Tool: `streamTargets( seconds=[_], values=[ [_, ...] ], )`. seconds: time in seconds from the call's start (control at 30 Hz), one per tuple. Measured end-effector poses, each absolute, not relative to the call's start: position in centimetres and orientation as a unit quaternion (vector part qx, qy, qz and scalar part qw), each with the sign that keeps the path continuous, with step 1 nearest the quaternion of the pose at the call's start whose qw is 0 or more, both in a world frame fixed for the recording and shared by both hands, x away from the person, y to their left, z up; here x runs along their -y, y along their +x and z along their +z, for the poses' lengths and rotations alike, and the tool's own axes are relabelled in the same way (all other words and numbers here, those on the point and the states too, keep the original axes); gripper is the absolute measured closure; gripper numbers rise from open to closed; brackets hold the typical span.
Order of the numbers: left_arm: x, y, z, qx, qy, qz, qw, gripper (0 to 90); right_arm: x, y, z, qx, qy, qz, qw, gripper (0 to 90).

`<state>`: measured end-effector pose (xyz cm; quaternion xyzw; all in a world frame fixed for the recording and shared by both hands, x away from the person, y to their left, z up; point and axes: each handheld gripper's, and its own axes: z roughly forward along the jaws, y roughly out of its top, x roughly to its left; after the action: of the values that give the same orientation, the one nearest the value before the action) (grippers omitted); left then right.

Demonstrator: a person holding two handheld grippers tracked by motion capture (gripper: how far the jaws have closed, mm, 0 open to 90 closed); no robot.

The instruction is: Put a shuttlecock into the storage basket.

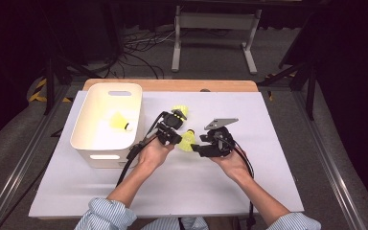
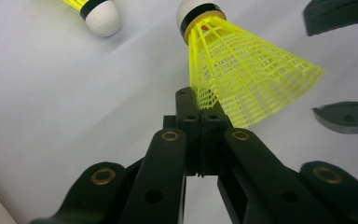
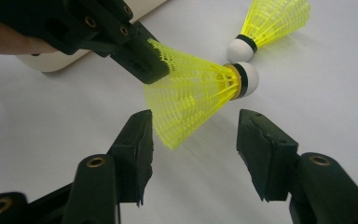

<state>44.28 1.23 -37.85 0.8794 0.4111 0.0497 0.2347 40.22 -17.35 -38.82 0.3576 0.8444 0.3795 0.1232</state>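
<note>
Yellow shuttlecock (image 3: 193,95) sits mid-frame in the right gripper view, its skirt rim pinched by the left gripper (image 3: 142,63), cork pointing right. The right gripper (image 3: 193,149) below stands apart, jaws wide. The white bin (image 1: 88,139), upper left, holds another shuttle (image 1: 120,122).

yellow shuttlecock (image 2: 242,70) | mesh skirt pinched | lifted off table, tilted
</note>
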Motion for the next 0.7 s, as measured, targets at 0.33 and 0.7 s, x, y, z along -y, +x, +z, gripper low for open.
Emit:
streamTargets(
  seconds=[0.33, 0.7],
  values=[
    [-1.7, 44.1, -37.2, -0.409, 0.88, 0.048, 0.234, 90.0, 20.0, 38.5, -38.4, -0.832, 0.336, 0.414, 0.154, 38.5],
    [-2.0, 43.8, -36.8, -0.414, 0.879, 0.05, 0.232, 90.0, 23.1, 35.9, -39.0, -0.818, 0.323, 0.436, 0.192, 29.6]
  ],
)
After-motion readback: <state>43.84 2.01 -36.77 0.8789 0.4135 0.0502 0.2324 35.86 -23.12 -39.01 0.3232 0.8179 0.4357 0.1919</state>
